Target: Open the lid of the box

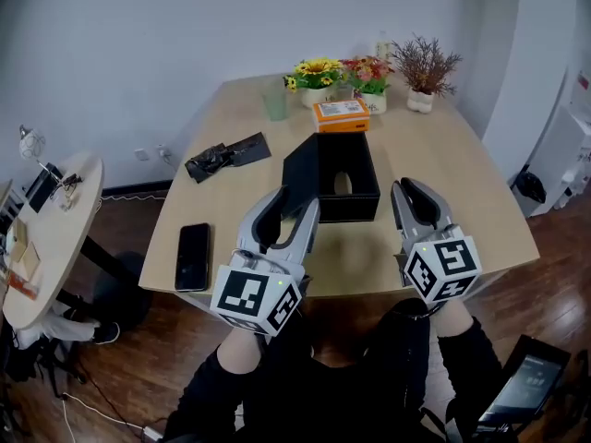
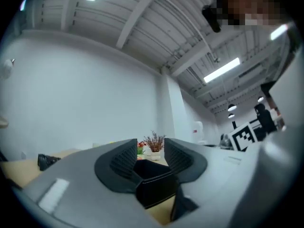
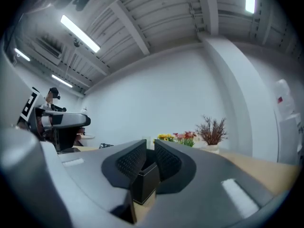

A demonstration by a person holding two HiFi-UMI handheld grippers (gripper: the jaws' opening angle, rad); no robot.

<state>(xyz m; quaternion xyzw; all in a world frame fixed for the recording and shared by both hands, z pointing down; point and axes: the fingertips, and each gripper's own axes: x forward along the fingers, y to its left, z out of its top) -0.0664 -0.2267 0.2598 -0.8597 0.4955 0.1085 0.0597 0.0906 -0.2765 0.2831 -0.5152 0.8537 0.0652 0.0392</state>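
A black box [image 1: 348, 209] stands open in the middle of the wooden table [image 1: 462, 183]. Its lid [image 1: 297, 169] stands upright along the box's left side. My left gripper [image 1: 294, 199] hovers just in front of the box's near left corner, open and empty; the left gripper view has the box [image 2: 154, 184] beyond the parted pads of the left gripper [image 2: 151, 148]. My right gripper [image 1: 407, 185] floats to the right of the box, clear of it. The right gripper [image 3: 150, 145] has its jaws drawn together to a thin slit, empty, with the box [image 3: 145, 182] ahead.
A black phone [image 1: 192, 257] lies near the table's left front edge. A black pouch [image 1: 226, 157] lies at the left. Behind the box are an orange packet [image 1: 341, 115], a green cup [image 1: 274, 104] and potted flowers [image 1: 317, 79]. A round side table [image 1: 46, 238] stands left.
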